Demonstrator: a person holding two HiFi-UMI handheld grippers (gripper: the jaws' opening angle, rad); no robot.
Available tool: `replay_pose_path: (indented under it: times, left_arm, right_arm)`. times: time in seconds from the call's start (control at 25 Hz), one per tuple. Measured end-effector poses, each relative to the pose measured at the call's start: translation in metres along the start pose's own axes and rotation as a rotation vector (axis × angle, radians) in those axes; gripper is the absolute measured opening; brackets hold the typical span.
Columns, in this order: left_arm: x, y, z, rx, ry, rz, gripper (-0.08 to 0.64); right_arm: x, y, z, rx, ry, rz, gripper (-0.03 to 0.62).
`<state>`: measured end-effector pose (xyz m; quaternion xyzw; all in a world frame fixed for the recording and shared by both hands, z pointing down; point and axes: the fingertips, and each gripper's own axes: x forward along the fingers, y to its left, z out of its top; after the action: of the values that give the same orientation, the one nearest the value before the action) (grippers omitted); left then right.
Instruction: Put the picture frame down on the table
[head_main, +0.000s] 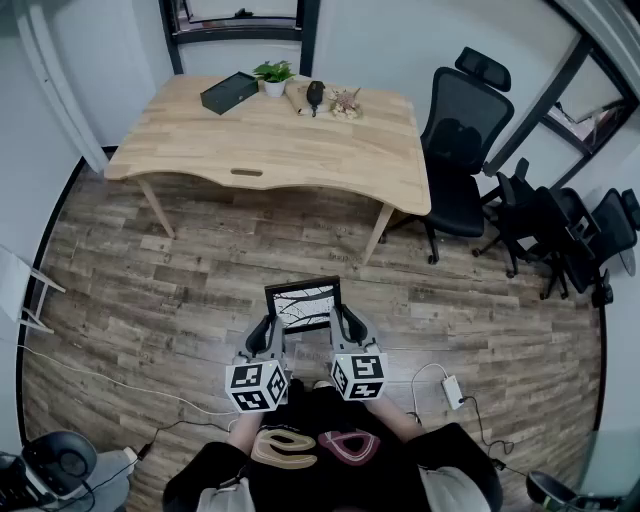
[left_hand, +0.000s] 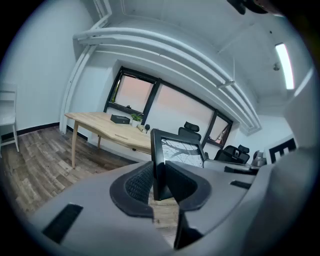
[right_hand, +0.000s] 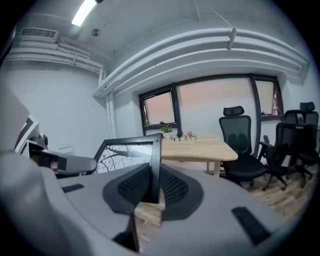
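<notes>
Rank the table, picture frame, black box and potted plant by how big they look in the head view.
1. table
2. picture frame, though it's nearer the camera
3. black box
4. potted plant

Light: ceiling strip light (right_hand: 86, 11) is glowing, pinkish windows (right_hand: 212, 105) are adding daylight | Shadows: lying soft beneath the near edge of the table (head_main: 300, 150) | Lens: fisheye is bending, blackening corners; foreground is blurring.

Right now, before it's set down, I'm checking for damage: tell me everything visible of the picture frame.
The picture frame is a thin black rectangle around a pale print of dark bare branches. It hangs tilted above the floor, short of the table. The left gripper clamps its left edge, the right gripper its right. No damage shows.
</notes>
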<state>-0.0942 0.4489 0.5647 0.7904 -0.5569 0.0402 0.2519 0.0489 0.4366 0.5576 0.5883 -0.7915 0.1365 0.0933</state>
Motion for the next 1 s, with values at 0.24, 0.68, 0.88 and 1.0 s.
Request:
replay_pose_path:
  times: [0.24,0.68,0.88,1.0]
  left_arm:
    - [0.008,0.004,0.003,0.006,0.007,-0.007,0.083]
    - [0.018,0.027,0.028,0.047,-0.013,-0.053,0.083]
    - [0.012,0.04,0.033,0.041,-0.02,-0.043,0.083]
    - [0.01,0.042,0.029,0.054,-0.019,-0.034,0.083]
  right_arm:
    - [0.007,-0.001,0.001,-0.004,0.01,-0.019,0.071]
    - [0.026,0.015,0.015,0.046,-0.071,-0.052,0.074]
    - [0.029,0.03,0.017,0.05,-0.083,-0.005,0.075]
    - [0.031,0.031,0.015,0.044,-0.076,-0.012,0.074]
